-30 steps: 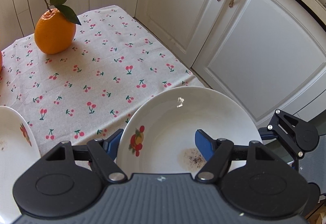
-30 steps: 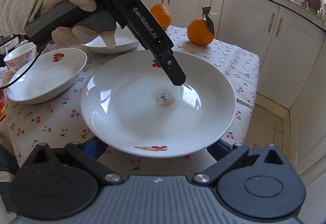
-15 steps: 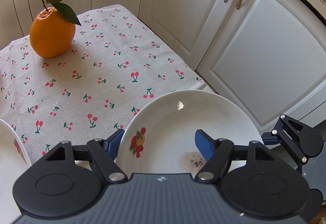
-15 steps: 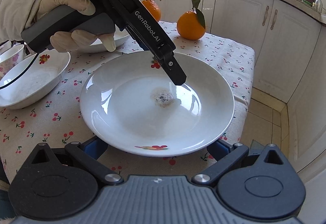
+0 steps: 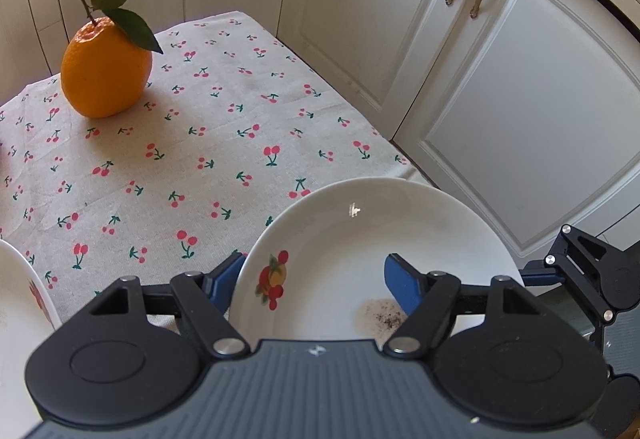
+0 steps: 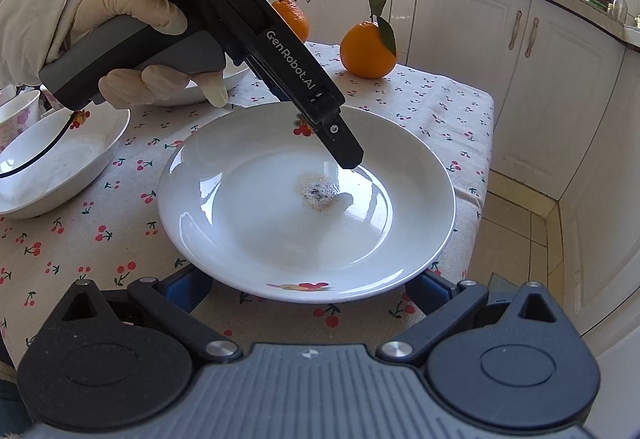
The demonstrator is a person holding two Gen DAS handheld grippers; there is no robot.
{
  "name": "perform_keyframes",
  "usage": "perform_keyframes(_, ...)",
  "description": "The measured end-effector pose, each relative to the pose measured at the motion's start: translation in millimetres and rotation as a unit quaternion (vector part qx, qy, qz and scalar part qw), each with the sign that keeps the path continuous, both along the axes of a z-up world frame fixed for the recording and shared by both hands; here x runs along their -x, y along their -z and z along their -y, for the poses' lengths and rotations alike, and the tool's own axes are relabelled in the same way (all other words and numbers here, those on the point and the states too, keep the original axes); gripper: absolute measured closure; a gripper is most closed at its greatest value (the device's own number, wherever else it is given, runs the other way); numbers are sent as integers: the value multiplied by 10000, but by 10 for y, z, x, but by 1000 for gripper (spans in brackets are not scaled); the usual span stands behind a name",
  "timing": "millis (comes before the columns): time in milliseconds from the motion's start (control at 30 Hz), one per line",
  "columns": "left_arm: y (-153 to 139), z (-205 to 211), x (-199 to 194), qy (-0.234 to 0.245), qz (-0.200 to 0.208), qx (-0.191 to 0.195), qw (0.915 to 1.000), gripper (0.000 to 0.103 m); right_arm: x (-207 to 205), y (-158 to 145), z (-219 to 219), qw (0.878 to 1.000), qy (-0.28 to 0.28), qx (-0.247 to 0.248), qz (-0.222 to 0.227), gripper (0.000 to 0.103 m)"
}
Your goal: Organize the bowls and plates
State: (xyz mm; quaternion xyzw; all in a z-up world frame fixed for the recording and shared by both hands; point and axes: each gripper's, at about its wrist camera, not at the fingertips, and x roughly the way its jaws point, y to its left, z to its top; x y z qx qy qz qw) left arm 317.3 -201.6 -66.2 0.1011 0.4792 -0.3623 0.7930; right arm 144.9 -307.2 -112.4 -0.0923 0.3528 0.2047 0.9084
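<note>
A white plate (image 6: 280,235) with a fruit print and a speckled brown stain rests at the table's right edge; it also shows in the left wrist view (image 5: 344,239). My left gripper (image 5: 314,277) straddles the plate's far rim, one blue finger (image 5: 400,283) above the plate and the other below; in the right wrist view its finger (image 6: 344,149) sits over the plate's middle. My right gripper (image 6: 308,289) is open, with its fingers under the plate's near rim. A white bowl (image 6: 52,167) stands to the left, another dish (image 6: 192,89) behind the hand.
Two oranges (image 6: 370,47) (image 6: 294,19) stand at the back of the cherry-print tablecloth (image 5: 180,159). A patterned cup (image 6: 16,119) is at far left. White cabinets (image 5: 500,79) and the tiled floor (image 6: 520,239) lie beyond the table's right edge.
The plate has shifted slightly toward the table's far side, and both grippers have moved along with it. The jaws look unchanged.
</note>
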Motion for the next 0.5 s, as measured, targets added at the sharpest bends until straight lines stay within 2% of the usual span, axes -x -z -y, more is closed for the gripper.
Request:
perform_keyframes(300,-236,-106,229,-87,439,-28,9990,22,190,-139,24,9996,216,-181,47,0)
perform_keyframes(500,-537,-254,596,-179,1066,-52,9941,14,487,-350,-85,9985,301,-354,290,0)
